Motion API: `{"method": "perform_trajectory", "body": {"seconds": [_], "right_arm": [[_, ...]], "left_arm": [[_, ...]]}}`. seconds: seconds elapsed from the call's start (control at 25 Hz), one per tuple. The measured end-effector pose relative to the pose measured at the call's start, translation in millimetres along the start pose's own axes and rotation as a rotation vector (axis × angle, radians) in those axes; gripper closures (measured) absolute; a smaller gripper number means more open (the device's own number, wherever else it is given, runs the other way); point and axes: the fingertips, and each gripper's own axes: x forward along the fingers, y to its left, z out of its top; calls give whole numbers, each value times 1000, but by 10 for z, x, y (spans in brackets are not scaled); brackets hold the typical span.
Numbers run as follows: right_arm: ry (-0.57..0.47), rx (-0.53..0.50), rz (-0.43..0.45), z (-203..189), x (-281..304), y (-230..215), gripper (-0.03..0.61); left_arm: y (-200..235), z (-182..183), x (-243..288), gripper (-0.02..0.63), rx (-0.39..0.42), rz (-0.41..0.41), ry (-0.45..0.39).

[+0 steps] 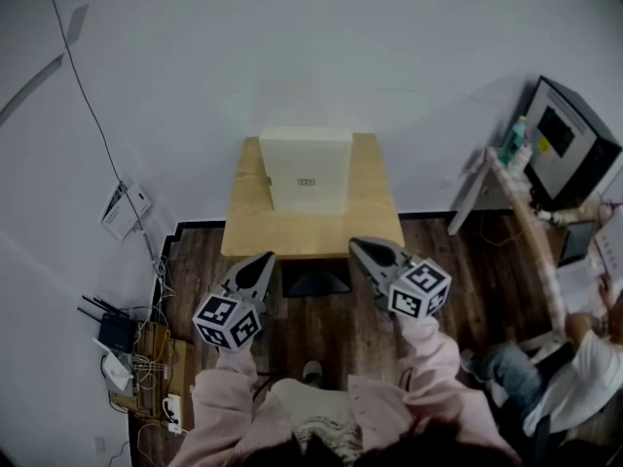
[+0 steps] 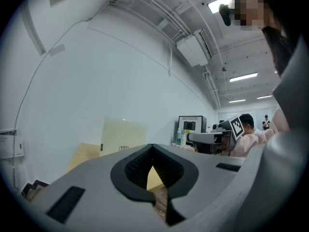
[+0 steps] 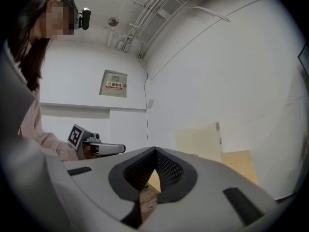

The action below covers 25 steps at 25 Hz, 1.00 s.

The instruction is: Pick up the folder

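Folder (image 1: 305,168): pale cream, standing upright at the back of the small wood table (image 1: 251,230), right by the wall (image 1: 292,47). Prob light, stiff card w/ smooth faces, so likely to slide or tip if nudged. Best hold looks like the two side edges, one claw each, or the top edge. Left gripper (image 1: 265,258) & right gripper (image 1: 355,246) sit at the table's front edge, well short of it. Both have jaws pressed together, nothing between.
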Motion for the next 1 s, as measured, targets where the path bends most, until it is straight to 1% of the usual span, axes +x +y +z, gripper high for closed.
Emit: {"method": "perform_trajectory", "body": {"seconds": [0.2, 0.48, 0.76, 1.0], "right_arm": [[2, -1, -18, 37, 163, -186, 591], [6, 7, -41, 36, 347, -385, 591], [18, 21, -62, -53, 578, -495, 591], [12, 15, -84, -62, 657, -571, 591]], "left_arm": [[150, 49, 227, 620, 4, -36, 3], [354, 10, 464, 620, -10, -66, 15], [633, -46, 607, 620, -19, -90, 32], [813, -57, 731, 620, -14, -102, 40]]}}
